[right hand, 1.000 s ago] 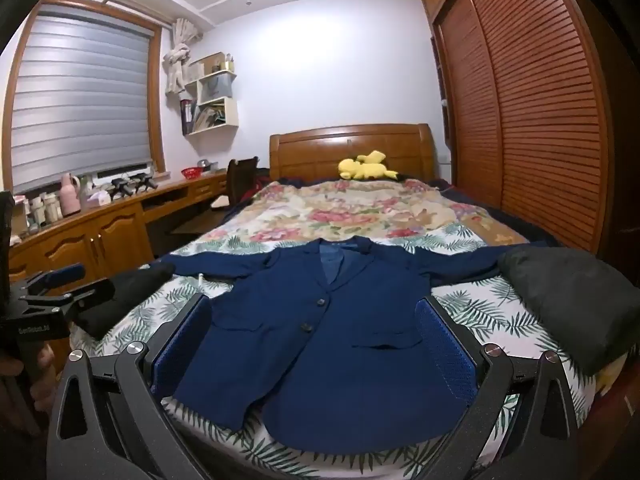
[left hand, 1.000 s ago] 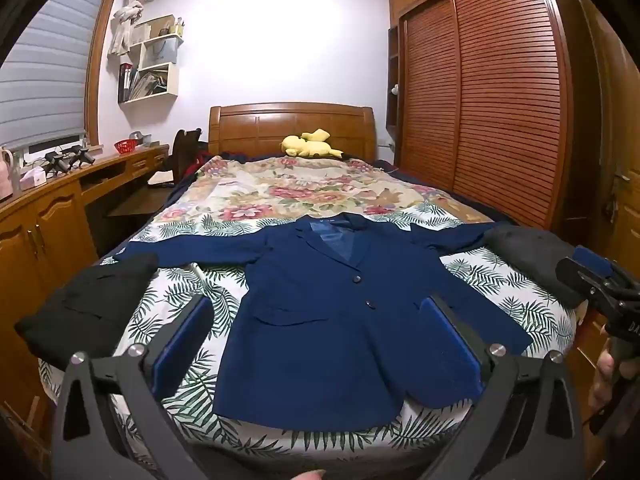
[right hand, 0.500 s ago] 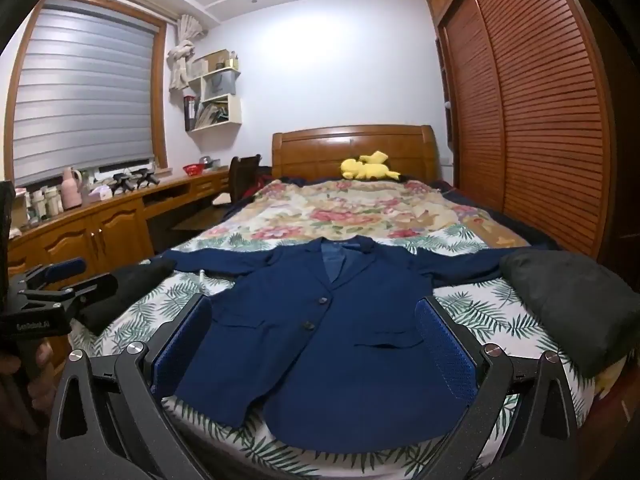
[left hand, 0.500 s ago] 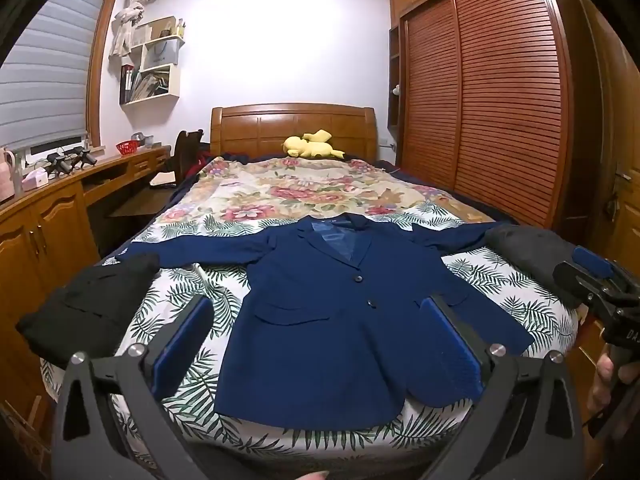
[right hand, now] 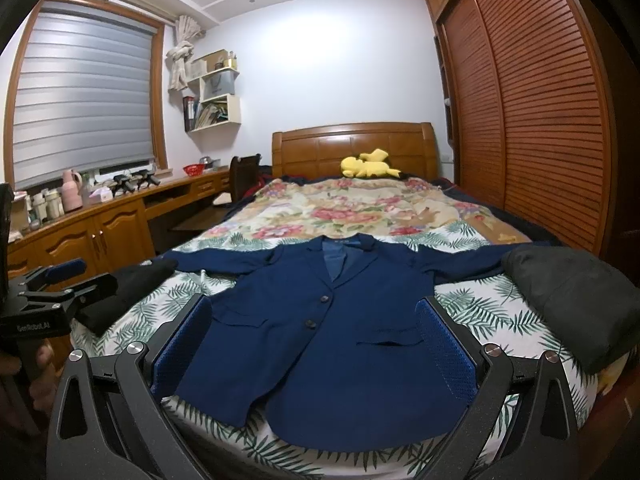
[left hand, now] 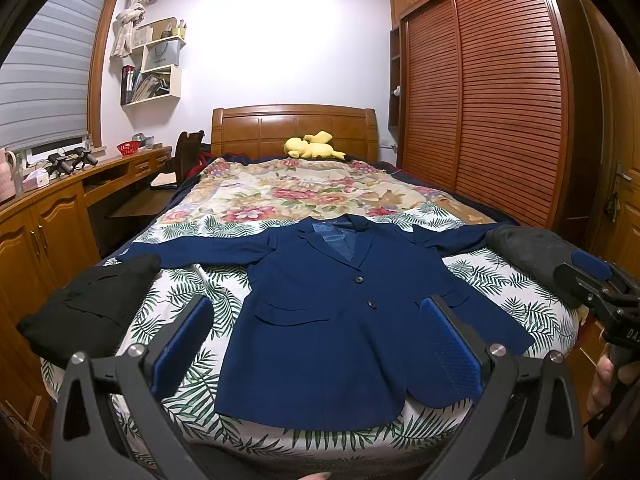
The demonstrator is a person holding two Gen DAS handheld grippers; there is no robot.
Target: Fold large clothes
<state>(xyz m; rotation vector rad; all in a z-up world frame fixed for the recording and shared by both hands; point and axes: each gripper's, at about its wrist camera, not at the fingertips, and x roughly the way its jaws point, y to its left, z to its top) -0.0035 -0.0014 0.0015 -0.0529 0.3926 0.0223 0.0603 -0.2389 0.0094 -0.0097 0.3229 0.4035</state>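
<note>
Navy blazer (left hand: 344, 312) lying flat, buttoned, mid-frame on the leaf-print bedspread (left hand: 500, 284), unfolded. Left gripper (left hand: 320, 344) and right gripper (right hand: 316, 340) spread wide, empty, barely shifted since a second ago. Folding not begun.

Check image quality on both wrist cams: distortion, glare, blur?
Left wrist: strong fisheye bowing, dark vignette corners, back wall blown out, jacket sharp. Right wrist: same bowing on the wardrobe, wall less glary, jacket sharp, left gripper at the edge slightly soft.

Left gripper (left hand: 316, 340) and right gripper (right hand: 314, 338) both gape wide, holding nothing.
</note>
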